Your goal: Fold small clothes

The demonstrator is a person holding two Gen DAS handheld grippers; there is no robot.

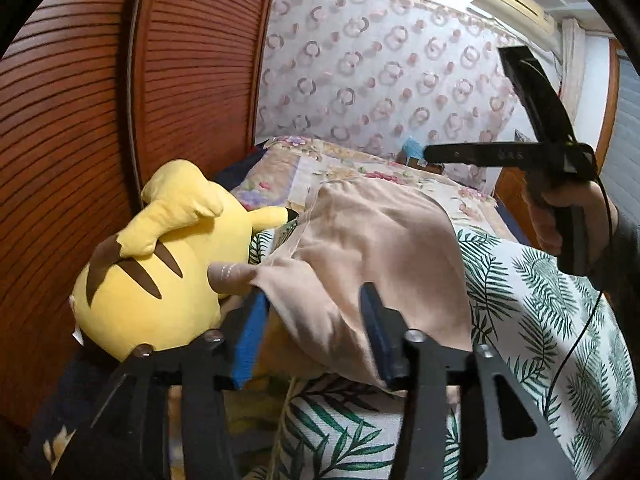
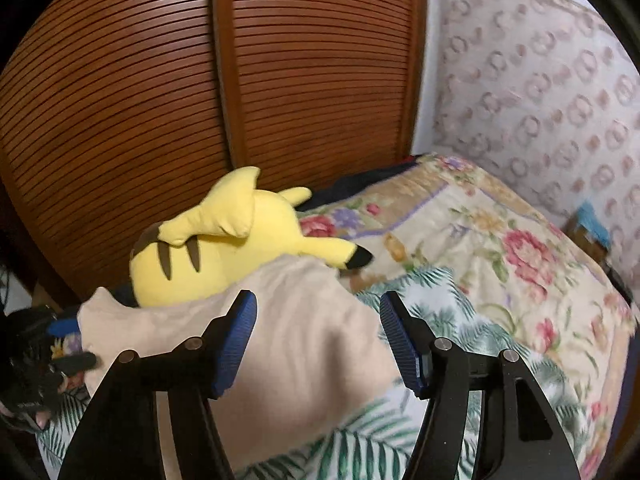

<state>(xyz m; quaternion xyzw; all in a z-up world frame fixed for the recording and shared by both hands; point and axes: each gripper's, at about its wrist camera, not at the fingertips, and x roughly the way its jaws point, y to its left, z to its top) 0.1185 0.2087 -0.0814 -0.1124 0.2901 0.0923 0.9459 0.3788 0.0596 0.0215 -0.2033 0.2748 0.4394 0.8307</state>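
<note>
Two grippers stand over a bed (image 2: 520, 240). At the far left a slatted wooden door (image 1: 80, 140) closes off that side, with a yellow plush toy (image 1: 160, 280) lying against it. The beige garment (image 1: 360, 232) lies rumpled beside the toy, its left edge touching it. The left gripper (image 1: 316, 336) is wide, cloth between its pads but unpinched; the right gripper (image 2: 316, 340) likewise. Rightward, leaf-print cover (image 1: 540, 300) lies open to the bed's edge.
</note>
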